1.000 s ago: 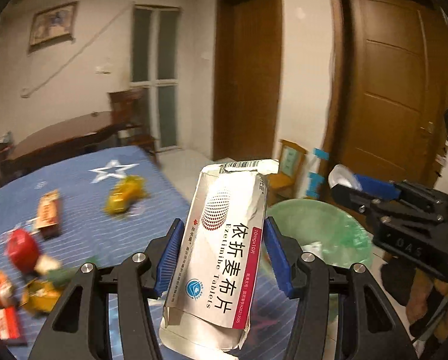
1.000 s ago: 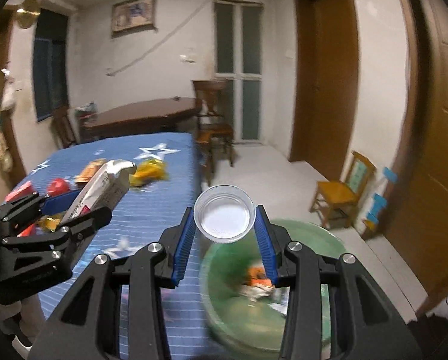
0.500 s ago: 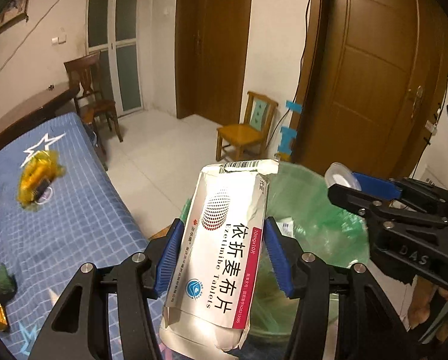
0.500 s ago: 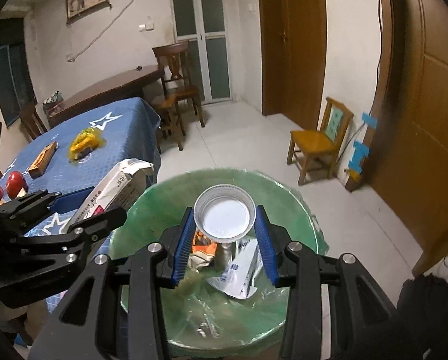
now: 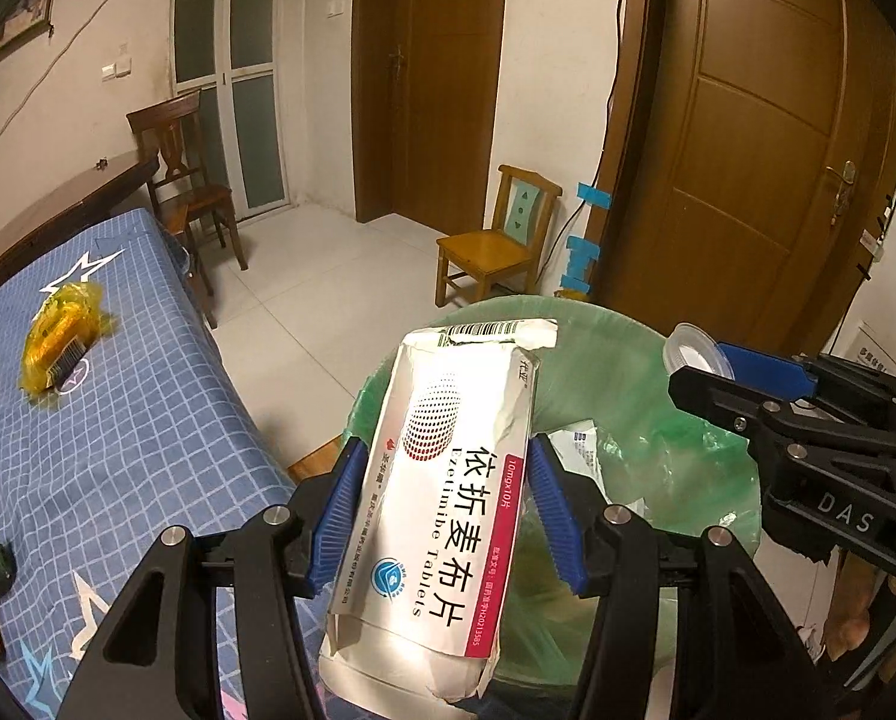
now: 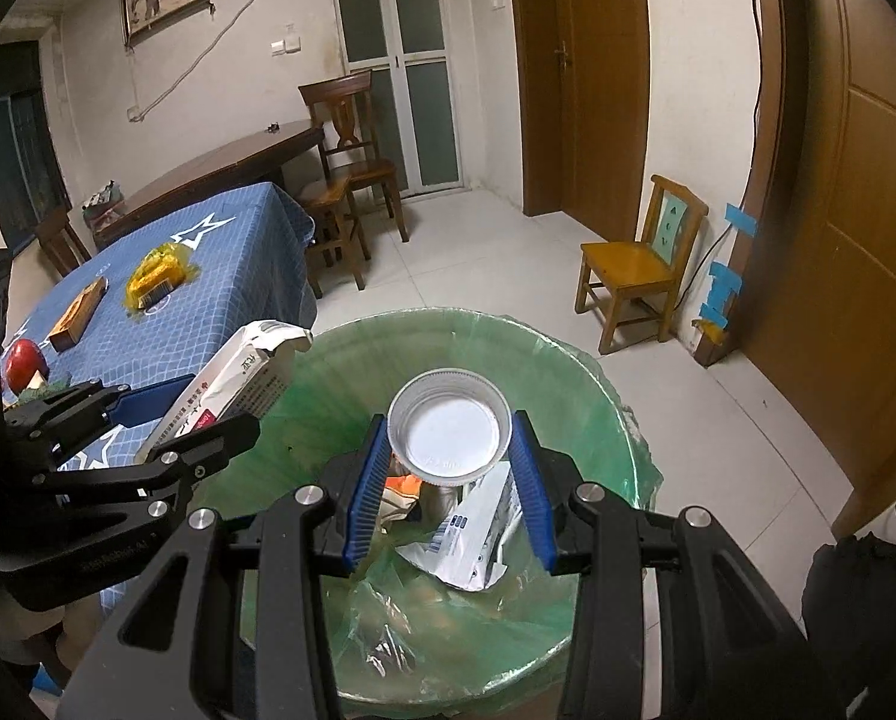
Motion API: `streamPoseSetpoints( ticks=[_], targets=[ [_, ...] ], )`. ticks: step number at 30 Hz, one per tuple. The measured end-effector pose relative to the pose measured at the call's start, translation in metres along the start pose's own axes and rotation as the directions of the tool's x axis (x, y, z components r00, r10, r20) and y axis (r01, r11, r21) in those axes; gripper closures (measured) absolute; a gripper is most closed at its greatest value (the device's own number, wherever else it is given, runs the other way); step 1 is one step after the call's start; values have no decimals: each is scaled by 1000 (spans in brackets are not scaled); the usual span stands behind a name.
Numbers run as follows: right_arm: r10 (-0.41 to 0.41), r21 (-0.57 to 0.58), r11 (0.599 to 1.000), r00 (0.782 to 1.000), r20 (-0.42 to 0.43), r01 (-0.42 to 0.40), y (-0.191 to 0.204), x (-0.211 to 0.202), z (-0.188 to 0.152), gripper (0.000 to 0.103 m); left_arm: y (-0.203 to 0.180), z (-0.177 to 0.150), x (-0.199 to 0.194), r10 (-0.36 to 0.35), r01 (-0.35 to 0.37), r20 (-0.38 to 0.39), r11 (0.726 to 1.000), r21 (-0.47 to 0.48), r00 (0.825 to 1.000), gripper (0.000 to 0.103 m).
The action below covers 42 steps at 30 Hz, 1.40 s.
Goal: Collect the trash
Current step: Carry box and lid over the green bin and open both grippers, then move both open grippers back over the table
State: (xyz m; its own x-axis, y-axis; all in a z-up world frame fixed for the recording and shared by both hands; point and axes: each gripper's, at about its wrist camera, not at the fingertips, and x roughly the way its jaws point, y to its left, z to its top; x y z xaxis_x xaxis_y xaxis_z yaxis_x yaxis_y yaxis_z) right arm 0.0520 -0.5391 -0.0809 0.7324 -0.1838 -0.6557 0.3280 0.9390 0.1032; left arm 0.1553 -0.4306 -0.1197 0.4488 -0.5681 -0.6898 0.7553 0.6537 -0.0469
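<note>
Left jaws pinching crumpled cardboard tablet box (image 5: pixel 441 498), right jaws clamping round plastic cup (image 6: pixel 451 433)

White medicine box (image 5: pixel 448 480), crumpled, upright; clear plastic cup (image 6: pixel 449 432), empty; both over green-lined trash bin (image 6: pixel 568 360) holding wrappers.

The mouth of the green-lined bin (image 6: pixel 568 372) stands wide, its far half bare liner; paper scraps (image 6: pixel 478 534) lie deep at the bottom. The tablecloth's edge (image 5: pixel 237 420) runs just beside the bin's left rim. A small wooden chair (image 6: pixel 634 264) stands beyond it, bare tiled floor (image 6: pixel 448 252) between.
</note>
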Motion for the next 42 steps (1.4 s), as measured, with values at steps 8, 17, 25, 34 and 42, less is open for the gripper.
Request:
streamPoseSetpoints(
  ticks=[8, 17, 25, 34, 42],
  targets=[
    [3, 0, 1000, 1000, -1, -3, -1, 0, 0, 64, -2, -2, -7, 0, 0, -4, 1000, -6, 1000, 46],
    [3, 5, 1000, 1000, 4, -3, -2, 0, -2, 61, -4, -5, -5, 2, -2, -20, 1000, 2, 1000, 42],
    [1, 12, 1000, 1000, 16, -1, -3, -2, -4, 57, -1, -7, -3, 11, -11, -29, 1000, -2, 1000, 41],
    [18, 5, 1000, 999, 46, -18, 2, -14, -3, 57, 1, -10, -9, 18, -18, -26, 1000, 4, 999, 36],
    [122, -31, 992, 985, 121, -119, 39, -43, -16, 46, 31, -35, -47, 65, -65, -3, 998, -23, 998, 21]
  ],
)
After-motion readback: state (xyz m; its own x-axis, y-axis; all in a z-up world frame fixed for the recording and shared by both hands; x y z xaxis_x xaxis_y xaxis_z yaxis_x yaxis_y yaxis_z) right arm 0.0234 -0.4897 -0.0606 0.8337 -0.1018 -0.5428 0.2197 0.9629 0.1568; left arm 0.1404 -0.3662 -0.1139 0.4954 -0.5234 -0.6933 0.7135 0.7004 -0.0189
